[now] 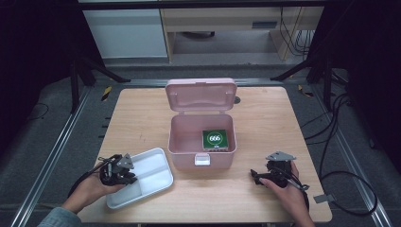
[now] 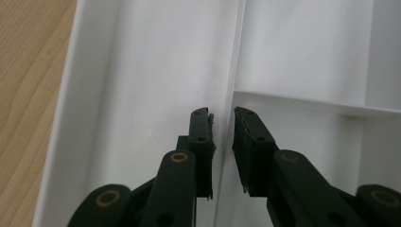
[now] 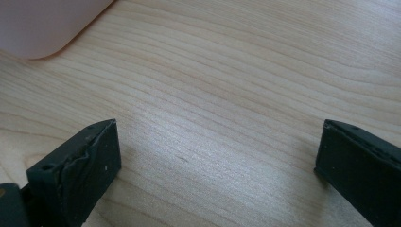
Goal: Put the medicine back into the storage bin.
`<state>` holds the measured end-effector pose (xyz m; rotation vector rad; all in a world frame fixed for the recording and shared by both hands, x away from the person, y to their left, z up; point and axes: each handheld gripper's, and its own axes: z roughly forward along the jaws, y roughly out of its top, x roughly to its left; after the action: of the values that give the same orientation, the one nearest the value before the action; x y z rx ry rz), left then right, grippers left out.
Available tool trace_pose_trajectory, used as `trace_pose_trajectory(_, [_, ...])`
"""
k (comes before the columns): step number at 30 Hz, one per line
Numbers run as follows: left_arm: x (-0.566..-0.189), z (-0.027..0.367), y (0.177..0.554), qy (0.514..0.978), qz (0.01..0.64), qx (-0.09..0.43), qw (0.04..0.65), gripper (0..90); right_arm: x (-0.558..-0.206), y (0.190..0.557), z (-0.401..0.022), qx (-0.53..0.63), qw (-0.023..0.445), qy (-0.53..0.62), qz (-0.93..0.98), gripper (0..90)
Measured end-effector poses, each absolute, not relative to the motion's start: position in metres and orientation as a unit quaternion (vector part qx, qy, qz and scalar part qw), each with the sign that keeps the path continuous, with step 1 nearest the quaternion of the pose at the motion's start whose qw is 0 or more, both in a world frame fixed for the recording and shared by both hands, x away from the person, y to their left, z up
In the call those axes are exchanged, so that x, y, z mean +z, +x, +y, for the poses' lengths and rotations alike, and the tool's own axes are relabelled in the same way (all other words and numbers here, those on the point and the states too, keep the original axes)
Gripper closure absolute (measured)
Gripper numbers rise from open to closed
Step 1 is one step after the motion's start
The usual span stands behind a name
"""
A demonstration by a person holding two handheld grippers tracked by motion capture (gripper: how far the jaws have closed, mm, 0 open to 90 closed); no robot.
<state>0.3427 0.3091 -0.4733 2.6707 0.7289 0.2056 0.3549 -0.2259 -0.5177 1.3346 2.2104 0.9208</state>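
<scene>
A white divided tray (image 1: 153, 172) lies at the table's front left. My left gripper (image 1: 131, 178) rests on it, held by a hand. In the left gripper view its jaws (image 2: 221, 113) stand one on each side of the tray's (image 2: 151, 71) raised divider, shut on that ridge. A pink box (image 1: 179, 137) sits mid-table with its lid (image 1: 201, 94) up. A green packet (image 1: 216, 139) lies inside at the right. My right gripper (image 1: 256, 177) rests at the front right, pointing left, open. Bare wood shows between its jaws (image 3: 220, 127).
The wooden table (image 1: 265, 118) is bare to the right of and behind the pink box, whose corner (image 3: 42, 23) lies ahead of the right gripper. Black cables (image 1: 340, 142) run over the floor on the right, and metal rails line both sides.
</scene>
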Motion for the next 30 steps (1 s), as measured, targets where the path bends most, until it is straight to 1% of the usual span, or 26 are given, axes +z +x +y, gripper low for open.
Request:
trace_pose_trajectory(3, [-0.474,0.310,0.344,0.945,0.259,0.075,0.185,78.1,-0.518,0.355,-0.226,0.329,0.199,0.477,0.790,1.1])
trace_pose_trajectory(6, [-0.474,0.309,0.344,0.946,0.253,0.068,0.192,84.6,-0.518,0.355,-0.226,0.329,0.199,0.477,0.790,1.1])
trace_pose_trajectory(8, [-0.474,0.309,0.344,0.948,0.247,0.068,0.190,87.5,-0.518,0.355,-0.226,0.329,0.199,0.477,0.790,1.1])
trace_pose_trajectory(10, [-0.474,0.308,0.345,0.946,0.250,0.059,0.197,88.7,-0.518,0.355,-0.226,0.329,0.199,0.477,0.790,1.1])
trace_pose_trajectory(16, [-0.465,0.313,0.347,0.945,0.245,0.068,0.206,89.3,-0.518,0.355,-0.226,0.329,0.199,0.477,0.790,1.1])
trace_pose_trajectory(21, [-0.440,0.321,0.349,0.941,0.244,0.087,0.219,89.5,-0.518,0.355,-0.226,0.329,0.199,0.477,0.790,1.1])
trace_pose_trajectory(30, [-0.380,0.328,0.356,0.939,0.218,0.122,0.235,89.6,-0.518,0.355,-0.226,0.329,0.199,0.478,0.790,1.1])
